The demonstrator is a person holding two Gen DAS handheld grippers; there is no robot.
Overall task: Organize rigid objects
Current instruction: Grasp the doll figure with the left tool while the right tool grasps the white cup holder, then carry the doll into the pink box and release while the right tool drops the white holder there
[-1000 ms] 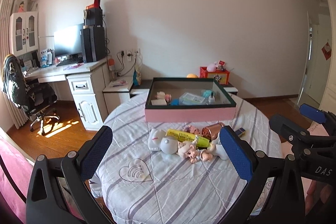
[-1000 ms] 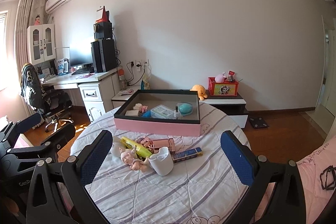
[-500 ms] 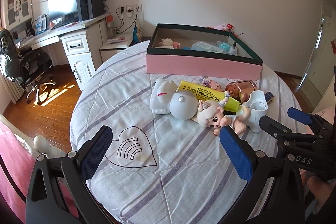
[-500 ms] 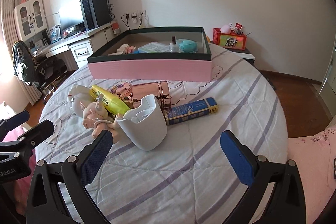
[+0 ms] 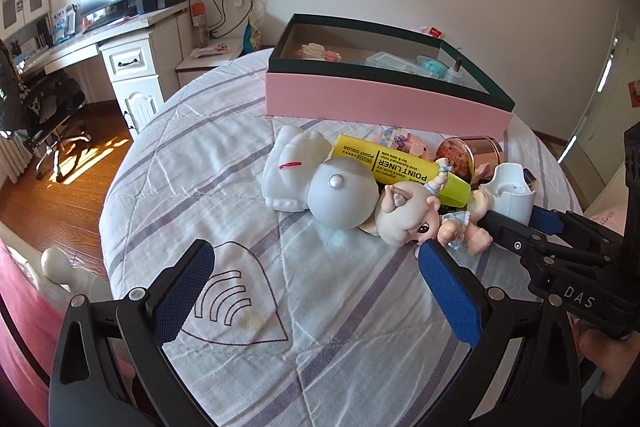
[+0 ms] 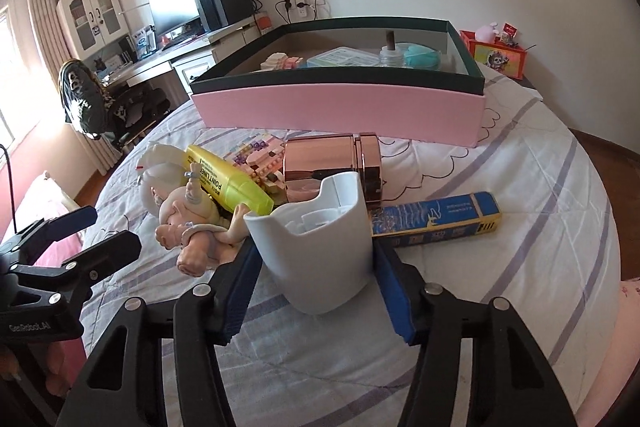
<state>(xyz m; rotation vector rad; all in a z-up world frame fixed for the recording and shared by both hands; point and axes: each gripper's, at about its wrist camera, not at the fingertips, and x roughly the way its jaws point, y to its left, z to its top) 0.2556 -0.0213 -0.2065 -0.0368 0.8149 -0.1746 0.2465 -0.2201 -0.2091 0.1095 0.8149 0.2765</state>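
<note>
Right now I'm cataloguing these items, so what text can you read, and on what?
"POINT LINER" and "POINT COLOR": on the yellow highlighter.
"DAS": on the right claw body.
"GenRobot.AI": on the left claw body.
Print on the blue box: too small to read.
Finer print on the highlighter: blurred.

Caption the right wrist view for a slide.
Right hand-held gripper closing around a white cup lying beside toys before the pink box.
</note>
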